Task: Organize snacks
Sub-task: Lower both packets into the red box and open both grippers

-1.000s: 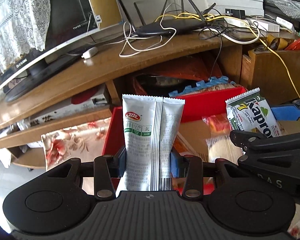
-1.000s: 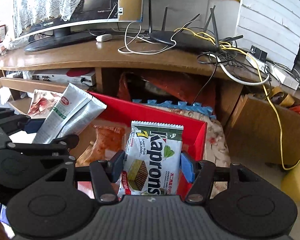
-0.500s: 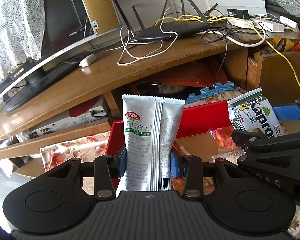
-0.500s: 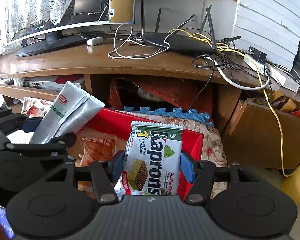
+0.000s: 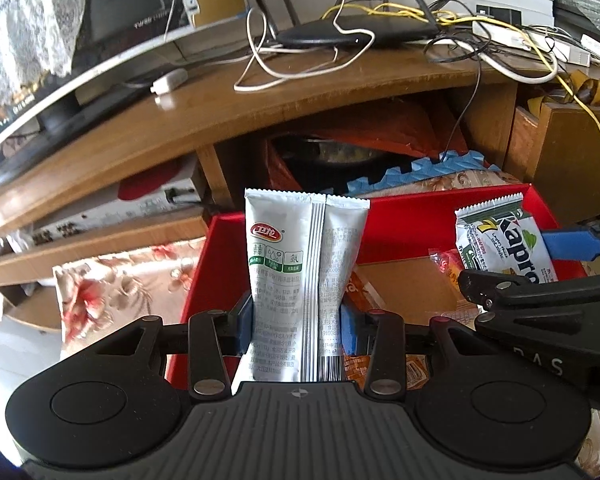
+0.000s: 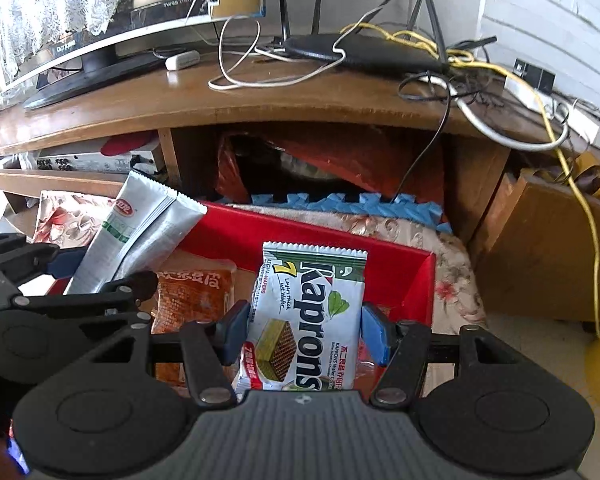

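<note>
My left gripper is shut on a silver snack packet with a red logo and holds it upright over the left end of a red box. My right gripper is shut on a white and green Kaprons wafer pack over the same red box. Each gripper shows in the other's view: the wafer pack to the right, the silver packet to the left. Orange snack packets lie inside the box.
A wooden TV stand stands just behind the box, with a monitor, a black router and tangled cables on top. A blue foam mat and floral cloth lie behind the box. A brown cabinet stands at the right.
Both grippers have risen a little and tilted back with their packets still held. More of the stand's top and the box's far wall shows.
</note>
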`<state>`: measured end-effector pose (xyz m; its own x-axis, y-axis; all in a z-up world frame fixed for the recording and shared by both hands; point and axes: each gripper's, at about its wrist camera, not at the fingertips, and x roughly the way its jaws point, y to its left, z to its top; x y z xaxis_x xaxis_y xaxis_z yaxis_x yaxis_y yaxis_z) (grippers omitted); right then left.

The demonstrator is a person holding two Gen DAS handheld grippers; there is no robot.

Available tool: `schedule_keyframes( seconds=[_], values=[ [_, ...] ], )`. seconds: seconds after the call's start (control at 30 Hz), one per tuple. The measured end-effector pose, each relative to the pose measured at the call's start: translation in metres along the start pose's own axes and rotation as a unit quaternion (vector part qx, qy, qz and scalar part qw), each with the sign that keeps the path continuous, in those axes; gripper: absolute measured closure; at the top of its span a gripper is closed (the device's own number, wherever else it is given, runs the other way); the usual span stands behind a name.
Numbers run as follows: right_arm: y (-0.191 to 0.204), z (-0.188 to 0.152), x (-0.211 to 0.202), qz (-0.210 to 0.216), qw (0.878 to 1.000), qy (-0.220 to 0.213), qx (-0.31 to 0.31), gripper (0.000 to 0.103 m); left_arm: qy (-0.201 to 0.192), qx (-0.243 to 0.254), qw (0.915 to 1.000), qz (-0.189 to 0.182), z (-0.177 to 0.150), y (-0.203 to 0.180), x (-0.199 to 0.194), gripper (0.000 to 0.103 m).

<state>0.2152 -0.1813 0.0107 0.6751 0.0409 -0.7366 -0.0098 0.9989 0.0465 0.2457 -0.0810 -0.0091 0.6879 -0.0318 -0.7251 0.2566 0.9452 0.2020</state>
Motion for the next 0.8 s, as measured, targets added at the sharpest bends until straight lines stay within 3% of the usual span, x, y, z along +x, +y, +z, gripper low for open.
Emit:
schedule_keyframes(
  seconds=[0.27, 0.53, 0.8],
  values=[
    [-0.002, -0.003, 0.012, 0.007, 1.000, 0.016, 0.008, 0.045, 0.015, -0.017, 0.9997, -0.009, -0.003, 0.002, 0.011, 0.053],
    [0.002, -0.007, 0.016, 0.011, 0.999, 0.034, -0.005, 0.045, 0.011, -0.024, 0.9996, -0.005, -0.001, 0.009, 0.005, 0.039],
    [-0.001, -0.005, 0.010, 0.012, 1.000, 0.028, 0.001, 0.044, 0.005, -0.031, 0.9994, -0.013, 0.000, 0.013, -0.004, 0.033]
  ],
)
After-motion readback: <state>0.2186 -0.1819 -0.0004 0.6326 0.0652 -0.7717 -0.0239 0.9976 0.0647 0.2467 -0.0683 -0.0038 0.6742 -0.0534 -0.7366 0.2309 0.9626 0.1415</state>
